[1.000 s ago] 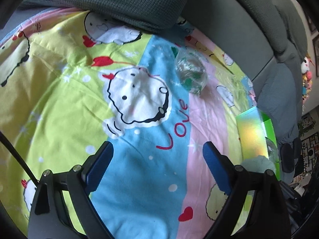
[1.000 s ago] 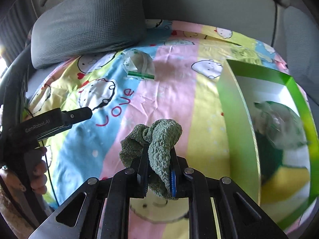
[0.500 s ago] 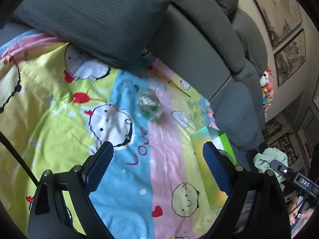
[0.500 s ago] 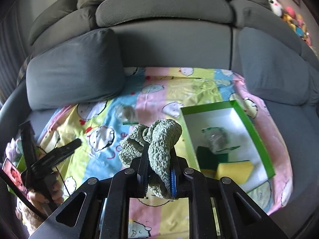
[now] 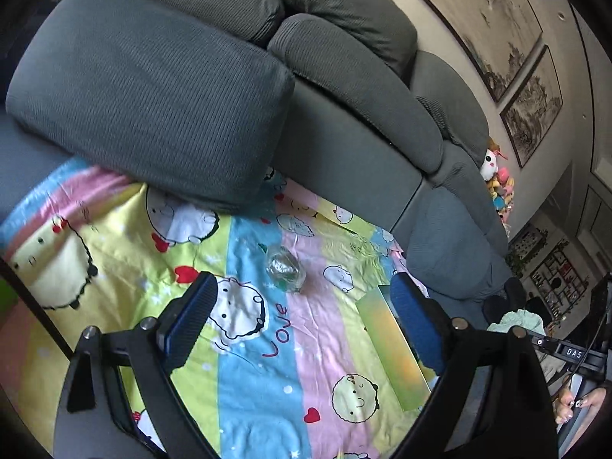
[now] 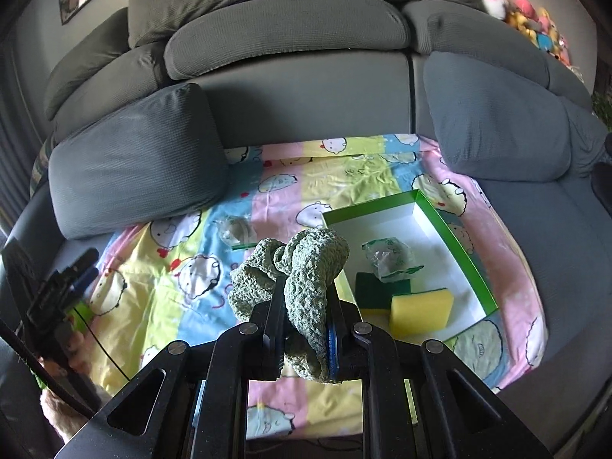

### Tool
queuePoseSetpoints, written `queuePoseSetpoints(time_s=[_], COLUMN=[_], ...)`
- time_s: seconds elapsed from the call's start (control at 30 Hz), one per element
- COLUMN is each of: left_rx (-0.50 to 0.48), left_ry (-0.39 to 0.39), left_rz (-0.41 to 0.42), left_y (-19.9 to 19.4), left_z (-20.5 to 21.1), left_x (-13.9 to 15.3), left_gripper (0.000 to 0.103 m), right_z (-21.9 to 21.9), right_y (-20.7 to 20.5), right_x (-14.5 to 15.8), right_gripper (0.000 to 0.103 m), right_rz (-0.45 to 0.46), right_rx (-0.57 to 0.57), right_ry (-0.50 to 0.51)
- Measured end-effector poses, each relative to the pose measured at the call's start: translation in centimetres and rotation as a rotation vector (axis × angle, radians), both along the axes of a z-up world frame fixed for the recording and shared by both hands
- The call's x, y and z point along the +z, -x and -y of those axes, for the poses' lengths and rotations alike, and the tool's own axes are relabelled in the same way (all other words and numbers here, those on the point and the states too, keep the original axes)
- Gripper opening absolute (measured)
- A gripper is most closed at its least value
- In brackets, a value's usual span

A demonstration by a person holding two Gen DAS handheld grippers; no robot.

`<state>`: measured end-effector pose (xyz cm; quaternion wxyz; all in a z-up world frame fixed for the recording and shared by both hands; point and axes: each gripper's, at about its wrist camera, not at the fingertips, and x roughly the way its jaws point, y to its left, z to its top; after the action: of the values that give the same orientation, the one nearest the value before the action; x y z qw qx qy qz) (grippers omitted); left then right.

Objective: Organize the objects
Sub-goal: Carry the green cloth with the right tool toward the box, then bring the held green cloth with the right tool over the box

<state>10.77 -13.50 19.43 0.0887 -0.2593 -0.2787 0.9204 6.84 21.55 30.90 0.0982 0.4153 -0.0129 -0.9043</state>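
Black gripper frames, blue-padded fingers [image 5: 193, 315], silver screws, blk cable

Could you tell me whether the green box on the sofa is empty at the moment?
Not empty. The green box holds a clear wrapped packet and two sponges, one dark green and one yellow.

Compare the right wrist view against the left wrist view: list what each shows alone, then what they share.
Only the right wrist view: the inside of the green box, holding a yellow sponge, a dark green sponge and a clear packet; also the right gripper shut on a green cloth.

Only the left wrist view: framed pictures on the wall, and the left gripper's open jaws.

Both: the cartoon sheet, the grey cushion, and a clear packet lying on the sheet.
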Motion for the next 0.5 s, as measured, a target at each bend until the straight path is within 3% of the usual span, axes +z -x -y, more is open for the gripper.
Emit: queuePoseSetpoints(time_s=[0.1, 0.2, 0.33, 0.5], left_rx=[0.005, 0.073, 0.066, 0.159], left_ry=[0.096, 0.197, 0.158, 0.249], left_rz=[-0.012, -0.035, -0.071, -0.085], left_y=[-0.5, -1.5, -2.5, -3.0], left_z=[-0.5, -0.4, 1.5, 3.8], left_x=[2.3, 4.8, 7.0, 10.0], left_gripper=[0.090, 0.090, 0.090, 0.090], right_z=[0.9, 2.1, 3.1, 3.7], right_y=[-0.5, -0.7, -0.9, -1.9], right_x=[1.1, 2.3, 4.1, 6.2], right_gripper=[0.017, 0.017, 0.017, 0.017], right_rz=[0.004, 0.001, -0.017, -0.036], right_rx=[0.043, 0.097, 0.138, 0.136], right_ry=[0.011, 0.025, 0.037, -0.013])
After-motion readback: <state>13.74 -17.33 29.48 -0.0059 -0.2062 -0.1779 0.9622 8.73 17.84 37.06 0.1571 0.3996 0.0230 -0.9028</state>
